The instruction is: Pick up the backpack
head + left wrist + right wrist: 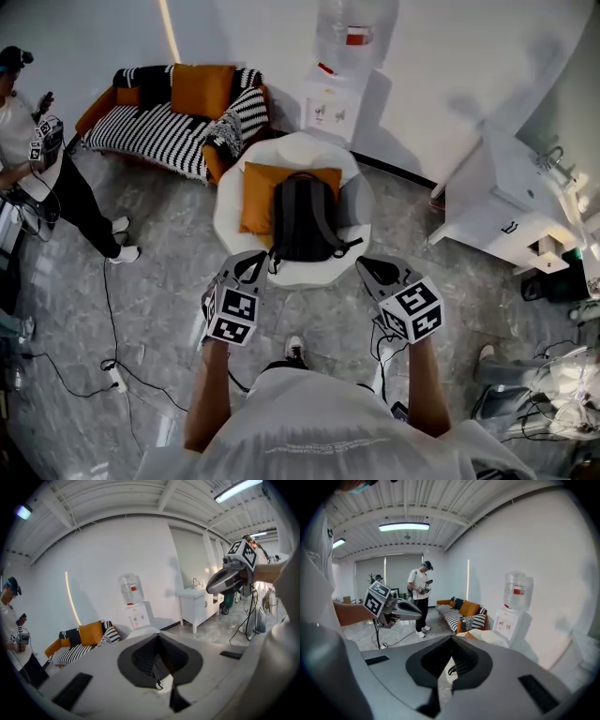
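Black backpack (303,218) lies on the round white seat (300,148), partly over an orange cushion (255,197) that shows at its left in the head view. I have the left gripper (249,268) and right gripper (368,269) at the seat's near edge, one on either side of the bag, not touching it. Both have their jaws pressed together, with nothing held.

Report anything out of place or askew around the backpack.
Nothing looks spilled or broken. The backpack lies flat, straps up, on the white round seat, partly over the orange cushion, one strap splayed sideways. A loose cable trails across the floor to a power strip: a possible trip hazard.
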Available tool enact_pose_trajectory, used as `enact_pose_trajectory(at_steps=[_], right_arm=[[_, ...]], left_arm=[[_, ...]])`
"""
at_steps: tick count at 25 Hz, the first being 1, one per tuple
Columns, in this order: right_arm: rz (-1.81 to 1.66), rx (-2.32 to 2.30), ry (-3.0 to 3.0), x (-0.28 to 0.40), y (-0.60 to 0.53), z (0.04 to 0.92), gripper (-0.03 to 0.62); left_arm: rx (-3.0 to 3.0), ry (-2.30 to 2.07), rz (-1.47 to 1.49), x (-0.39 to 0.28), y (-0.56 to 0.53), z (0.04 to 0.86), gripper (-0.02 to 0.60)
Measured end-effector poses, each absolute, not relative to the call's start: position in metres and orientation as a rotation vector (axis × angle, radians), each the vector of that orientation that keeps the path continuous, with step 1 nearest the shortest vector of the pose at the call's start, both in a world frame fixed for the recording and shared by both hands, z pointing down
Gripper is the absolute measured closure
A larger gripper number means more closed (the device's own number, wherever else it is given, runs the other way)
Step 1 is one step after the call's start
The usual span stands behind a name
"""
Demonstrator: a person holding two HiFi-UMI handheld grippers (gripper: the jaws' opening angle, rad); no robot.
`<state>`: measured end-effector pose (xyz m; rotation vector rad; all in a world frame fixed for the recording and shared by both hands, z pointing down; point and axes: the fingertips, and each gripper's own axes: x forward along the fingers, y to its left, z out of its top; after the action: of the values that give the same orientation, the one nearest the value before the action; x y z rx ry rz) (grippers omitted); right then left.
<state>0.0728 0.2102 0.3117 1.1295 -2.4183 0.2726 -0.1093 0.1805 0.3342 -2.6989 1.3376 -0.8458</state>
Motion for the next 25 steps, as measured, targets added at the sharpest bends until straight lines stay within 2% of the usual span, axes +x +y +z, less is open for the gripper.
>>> enact_pose_trajectory(at_steps=[8,16,25], right_arm=[[0.402,1.113,-2.309,0.066,0.171,0.341,0.592],[0.287,1.070,-2.179,0.059,0.127,0.364,0.592],[0.238,1.150,-2.294,0.052,0.086,0.344,0.591]], left_arm=[[-2.724,1.319,-0.872,-0.124,0.139,0.347,0.566],[-2.742,1.314,-0.878,-0.135,0.092,0.351,0.566],[-2.780,1.319,-0.877,-0.139,0.064,0.364,0.566]])
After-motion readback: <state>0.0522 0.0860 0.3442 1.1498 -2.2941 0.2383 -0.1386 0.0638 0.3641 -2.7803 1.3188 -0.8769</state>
